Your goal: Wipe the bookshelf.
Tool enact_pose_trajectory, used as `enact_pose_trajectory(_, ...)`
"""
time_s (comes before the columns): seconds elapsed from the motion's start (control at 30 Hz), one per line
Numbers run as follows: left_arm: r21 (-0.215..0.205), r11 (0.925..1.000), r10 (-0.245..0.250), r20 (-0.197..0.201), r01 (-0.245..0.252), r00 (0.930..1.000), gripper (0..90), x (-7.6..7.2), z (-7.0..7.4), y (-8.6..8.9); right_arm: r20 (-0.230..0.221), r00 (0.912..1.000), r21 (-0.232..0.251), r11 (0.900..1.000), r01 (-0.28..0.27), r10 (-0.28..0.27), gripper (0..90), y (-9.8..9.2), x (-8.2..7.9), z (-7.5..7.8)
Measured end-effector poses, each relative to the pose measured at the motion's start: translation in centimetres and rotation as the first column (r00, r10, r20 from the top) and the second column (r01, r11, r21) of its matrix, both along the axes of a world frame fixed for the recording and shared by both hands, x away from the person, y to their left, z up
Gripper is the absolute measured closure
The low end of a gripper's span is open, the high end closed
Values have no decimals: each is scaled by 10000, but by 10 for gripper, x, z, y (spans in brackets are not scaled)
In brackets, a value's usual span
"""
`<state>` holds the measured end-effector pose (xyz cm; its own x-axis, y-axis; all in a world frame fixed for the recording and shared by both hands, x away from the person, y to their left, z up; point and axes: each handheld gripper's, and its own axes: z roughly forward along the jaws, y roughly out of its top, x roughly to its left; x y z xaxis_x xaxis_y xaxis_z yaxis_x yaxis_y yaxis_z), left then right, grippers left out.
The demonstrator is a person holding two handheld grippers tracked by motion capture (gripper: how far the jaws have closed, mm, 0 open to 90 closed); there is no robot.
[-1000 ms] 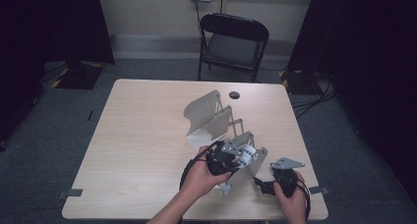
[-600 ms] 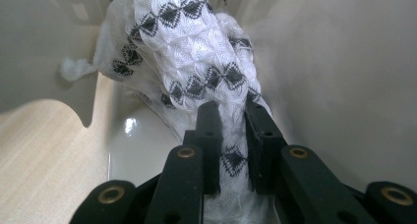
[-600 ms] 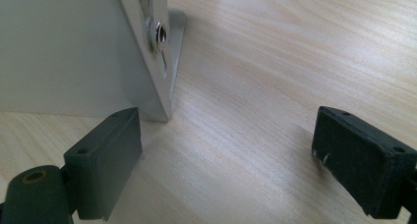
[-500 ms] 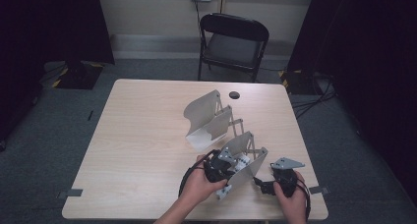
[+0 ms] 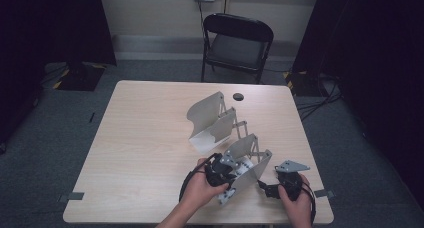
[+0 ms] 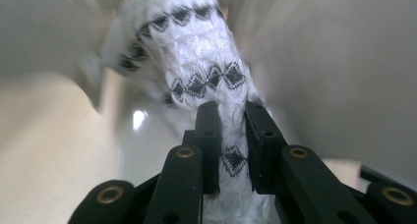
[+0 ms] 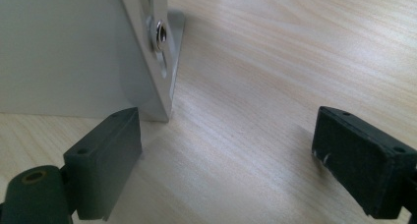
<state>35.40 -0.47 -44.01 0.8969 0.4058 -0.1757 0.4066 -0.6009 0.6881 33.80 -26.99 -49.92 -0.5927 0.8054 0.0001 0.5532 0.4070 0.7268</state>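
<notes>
A grey metal rack (image 5: pixel 209 119) of curved panels stretches diagonally across the table (image 5: pixel 135 138); its near panel (image 5: pixel 251 160) stands between my two hands. My left gripper (image 5: pixel 220 170) reaches into that near section. In the left gripper view the left gripper (image 6: pixel 232 117) is shut on a white cloth with black diamond patterns (image 6: pixel 196 52), which runs up between the grey walls. A bit of the white cloth (image 5: pixel 245 165) shows inside the rack. My right gripper (image 5: pixel 267 188) rests open on the tabletop; the right gripper (image 7: pixel 226 135) holds nothing, its left finger (image 7: pixel 105 155) beside the rack's riveted corner (image 7: pixel 157 42).
A small black round object (image 5: pixel 238 96) lies near the table's far edge. A black folding chair (image 5: pixel 237 43) stands behind the table. Dark curtains flank the room. Bare tabletop spreads to the left of the rack.
My left hand and its gripper have drawn back slightly toward the near edge with the cloth still held. The right hand has stayed put.
</notes>
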Motion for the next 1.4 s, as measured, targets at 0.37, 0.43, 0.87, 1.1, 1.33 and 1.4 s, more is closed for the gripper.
enact_pose_trajectory(0.37, -1440, 9893, 424, 1308, -233, 9905, 781, 11, 76, -6, 20, 10000, -10, 10000, 24, -24, 108, 1, 0, 0)
enact_pose_trajectory(0.43, -1208, 9922, 445, 1213, -297, 9916, 780, 15, 69, -9, 26, 10000, -10, 10000, 21, -21, 108, 1, 0, 0)
enact_pose_trajectory(0.87, -478, 9963, 728, 179, -718, 9972, 784, 18, 0, -12, 42, 10000, -16, 10000, -21, 21, 108, 1, 1, 0)
enact_pose_trajectory(1.1, -94, 9965, 833, -85, -834, 9965, 783, 18, -17, -7, 44, 10000, -15, 10000, -32, 32, 108, 1, 1, 0)
enact_pose_trajectory(1.33, 126, 9958, 914, -204, -912, 9956, 784, 17, -20, 1, 34, 10000, -12, 10000, -12, 12, 108, 1, 0, 0)
enact_pose_trajectory(1.4, 20, 9962, 865, -73, -865, 9962, 785, 16, -9, 2, 35, 10000, -12, 10000, -13, 13, 108, 1, 0, 0)
